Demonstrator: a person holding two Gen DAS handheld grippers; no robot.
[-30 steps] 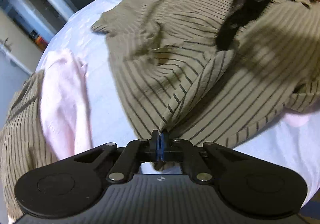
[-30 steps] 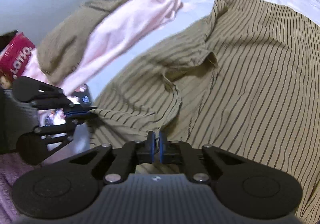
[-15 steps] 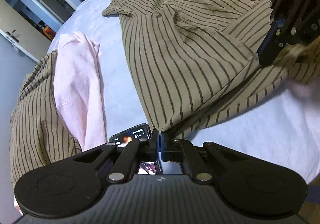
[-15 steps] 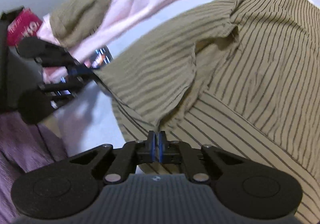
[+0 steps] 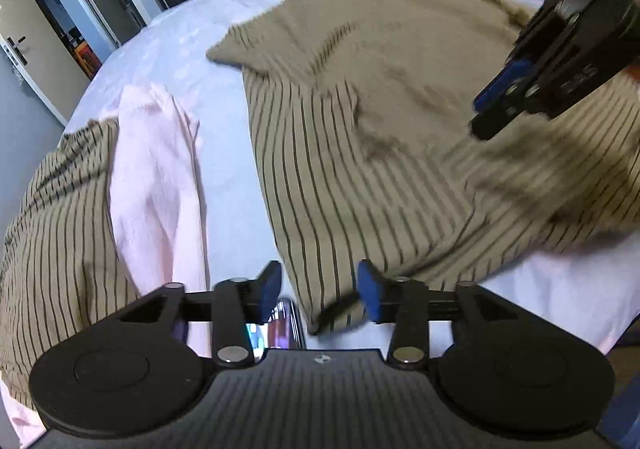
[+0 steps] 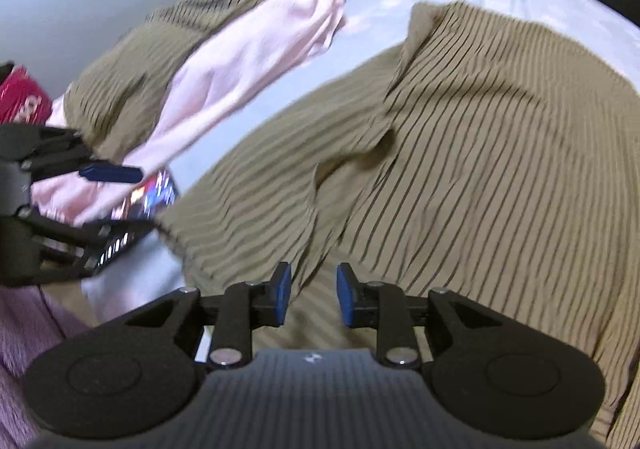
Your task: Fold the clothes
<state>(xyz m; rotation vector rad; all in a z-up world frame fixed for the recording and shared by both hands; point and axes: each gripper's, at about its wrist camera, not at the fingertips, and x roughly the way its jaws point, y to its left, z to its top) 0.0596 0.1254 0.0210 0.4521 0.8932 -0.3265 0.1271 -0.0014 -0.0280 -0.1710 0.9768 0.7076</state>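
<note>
**Obs. A:** On the bed, near edge: both tools have let go. Half a second ago each pinched the hem of the tan shirt with thin dark stripes (image 5: pixel 360 153); now the left gripper (image 5: pixel 319 291) stands with its blue pads spread, the shirt's corner lying loose between them, touching neither that I can see.

**Obs. B:** Same on the other side. The right gripper (image 6: pixel 310 299) has its pads apart, hovering just above the striped cloth. Nothing held by either tool.

**Obs. A:** Note where the garment sits: spread across the white bedsheet (image 5: pixel 224 153), lower hem drawn toward the near edge, one fold or pleat running up the middle in the right wrist view. A second earlier it was bunched and lifted; it reads flatter now.

**Obs. B:** Agreed. Judgement: the pull-and-spread step looks finished, the release marks its end. No actual fold made yet, so the task is early.

**Obs. A:** Surroundings: pale pink garment (image 5: pixel 156 177) lying beside another tan striped piece (image 5: pixel 60 217) at the left, well apart from the working shirt. A smartphone with a lit screen (image 6: pixel 150 193) rests just beside the shirt's corner, under the left tool.

**Obs. B:** Risk note: that phone is close to the hem. Any re-grasp at that corner could catch or nudge it. Motion blur in both views; fine creases cannot be judged.
</note>
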